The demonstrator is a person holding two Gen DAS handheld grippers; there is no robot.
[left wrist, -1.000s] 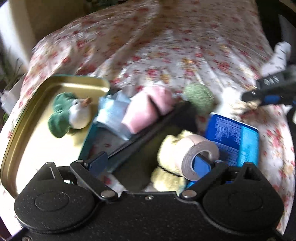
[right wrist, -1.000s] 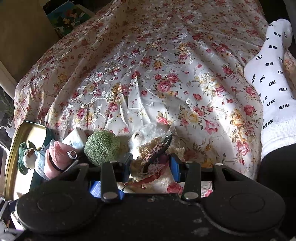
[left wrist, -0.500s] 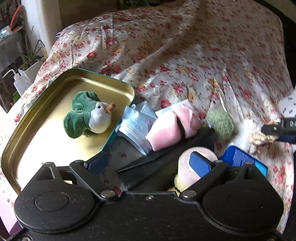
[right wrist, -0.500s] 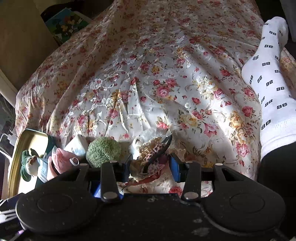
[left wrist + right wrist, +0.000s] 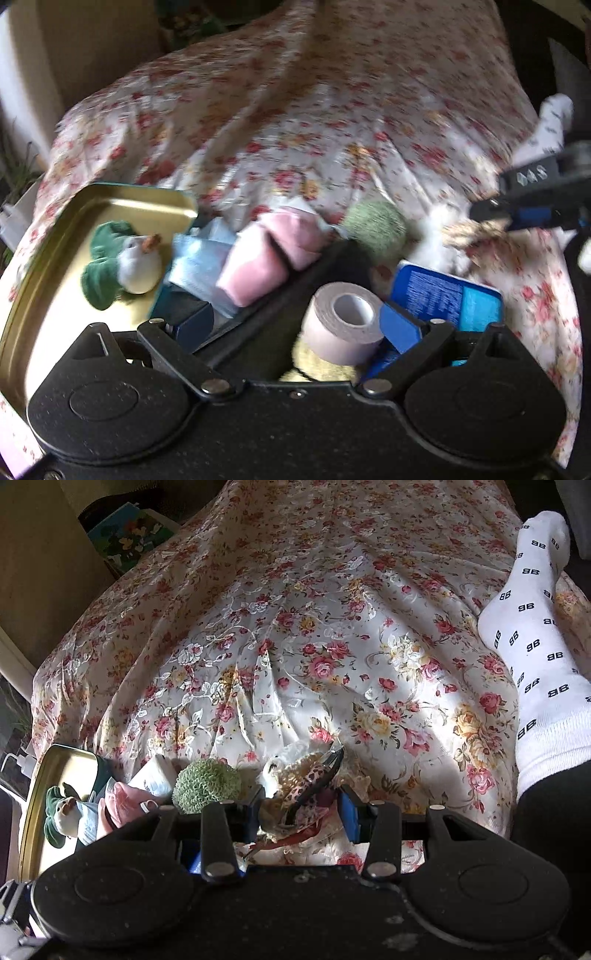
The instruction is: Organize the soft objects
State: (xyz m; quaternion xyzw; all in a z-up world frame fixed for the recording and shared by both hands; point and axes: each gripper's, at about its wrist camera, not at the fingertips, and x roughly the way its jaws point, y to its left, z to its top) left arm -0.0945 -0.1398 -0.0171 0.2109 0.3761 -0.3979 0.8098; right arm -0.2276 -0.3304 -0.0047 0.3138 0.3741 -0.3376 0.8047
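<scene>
Duck toy (image 5: 125,258) in gold tin (image 5: 55,251), right fingers (image 5: 347,810) clamping leopard-print bundle (image 5: 306,786), left fingers (image 5: 400,326) apart.

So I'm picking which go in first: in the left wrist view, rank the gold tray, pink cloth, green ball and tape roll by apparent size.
1. gold tray
2. pink cloth
3. tape roll and green ball: unsure, since the roll sits nearer the camera.

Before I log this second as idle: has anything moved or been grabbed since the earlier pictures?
Only the left gripper moved: its view swung across the bed, jaws wide apart, the tape roll beside one finger, not gripped. The right gripper stayed put around the leopard-print toy. Green plush still lies in the tin.
</scene>
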